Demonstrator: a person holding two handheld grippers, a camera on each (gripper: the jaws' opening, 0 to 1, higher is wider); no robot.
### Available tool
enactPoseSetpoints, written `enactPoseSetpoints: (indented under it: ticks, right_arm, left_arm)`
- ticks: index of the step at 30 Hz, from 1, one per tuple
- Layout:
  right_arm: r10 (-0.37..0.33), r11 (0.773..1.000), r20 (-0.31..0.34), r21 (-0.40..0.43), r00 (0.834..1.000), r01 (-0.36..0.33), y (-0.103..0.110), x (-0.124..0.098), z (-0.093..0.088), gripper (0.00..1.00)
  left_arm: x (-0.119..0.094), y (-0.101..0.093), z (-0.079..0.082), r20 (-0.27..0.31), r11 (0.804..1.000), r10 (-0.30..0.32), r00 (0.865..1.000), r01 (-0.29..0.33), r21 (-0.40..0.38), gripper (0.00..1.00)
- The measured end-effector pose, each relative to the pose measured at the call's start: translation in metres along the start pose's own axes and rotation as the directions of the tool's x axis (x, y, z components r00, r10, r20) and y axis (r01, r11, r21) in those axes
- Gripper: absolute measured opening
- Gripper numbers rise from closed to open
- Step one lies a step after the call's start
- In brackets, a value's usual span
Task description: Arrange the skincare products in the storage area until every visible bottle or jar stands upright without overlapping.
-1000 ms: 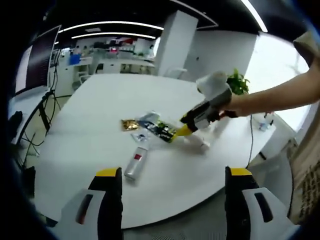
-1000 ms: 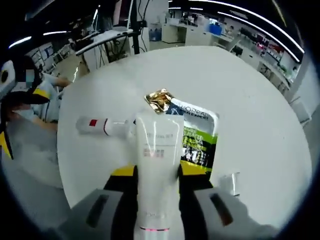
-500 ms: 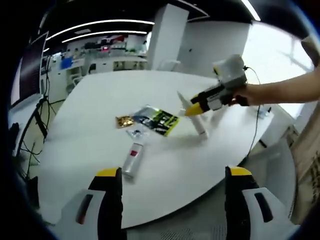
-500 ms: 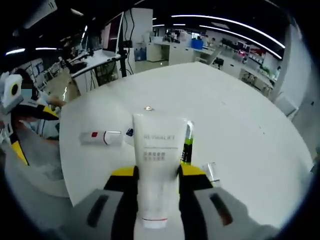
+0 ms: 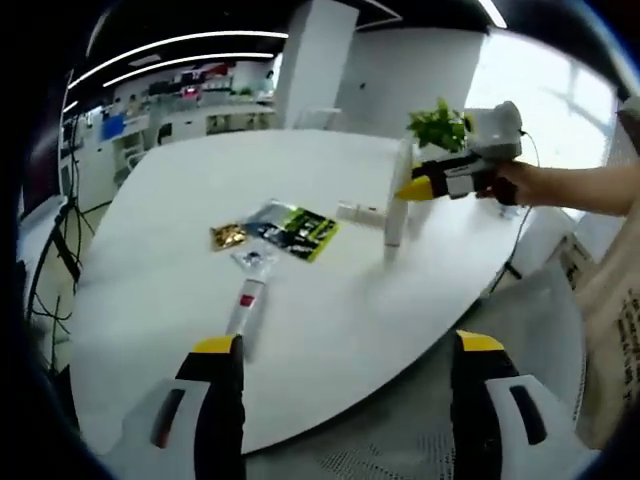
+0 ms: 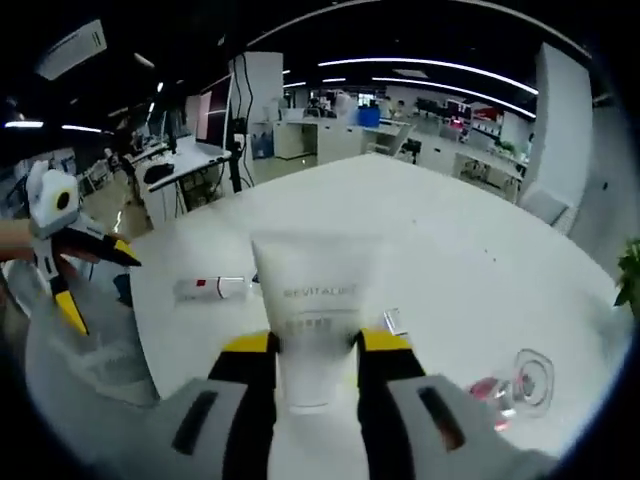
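Note:
My right gripper [image 5: 418,186] [image 6: 314,350] is shut on a white tube [image 5: 397,205] [image 6: 316,296], which stands nearly upright with its lower end at the white table [image 5: 330,330]. A second white tube with a red label [image 5: 243,305] [image 6: 210,288] lies flat on the table. A small pale bottle [image 5: 358,211] lies beside the held tube. My left gripper [image 5: 345,400] [image 6: 62,262] hovers open off the table's near edge, holding nothing.
A black-and-green sachet [image 5: 295,228], a gold sachet [image 5: 228,236] and a small clear sachet [image 5: 253,258] lie flat near the table's middle. A clear bottle with pink inside [image 6: 515,385] lies to the right of the held tube. A potted plant [image 5: 435,125] stands at the far edge.
The right gripper has lifted the white tube off the sachets, carried it away from them and tipped it upright. The left gripper stays open; its view has shifted.

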State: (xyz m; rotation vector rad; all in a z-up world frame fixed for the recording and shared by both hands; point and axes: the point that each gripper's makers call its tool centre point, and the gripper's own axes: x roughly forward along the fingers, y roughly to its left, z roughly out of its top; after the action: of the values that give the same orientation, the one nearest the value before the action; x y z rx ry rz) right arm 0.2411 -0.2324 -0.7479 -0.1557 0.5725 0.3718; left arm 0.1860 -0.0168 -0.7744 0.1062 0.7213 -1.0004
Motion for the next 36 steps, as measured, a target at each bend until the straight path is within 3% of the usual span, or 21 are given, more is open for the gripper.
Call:
enactPoseSetpoints:
  ticks: [6,11,23,36]
  right_arm:
    - [-0.038,0.999,0.062,0.033,0.997,0.036,0.003,-0.022,0.003,0.30]
    - [-0.065,0.997,0.081,0.041,0.995,0.061,0.006,-0.037,0.000,0.30]
    - [-0.113,0.990,0.102,0.097,0.988,0.103,0.015,-0.069,-0.017,0.30]
    - [-0.113,0.989,0.110,0.105,0.988,0.101,0.031,-0.083,-0.024,0.30]
  left_arm:
    - [0.001,-0.005,0.002,-0.020,1.000,-0.031,0.999,0.030,-0.005,0.84]
    - [0.007,-0.013,0.000,-0.067,0.997,-0.065,0.996,0.068,0.042,0.85]
    - [0.024,-0.044,0.046,-0.036,0.980,-0.166,0.985,0.169,0.102,0.85]
    - [0.042,-0.098,0.084,0.018,0.948,-0.305,0.952,0.301,0.105,0.85]
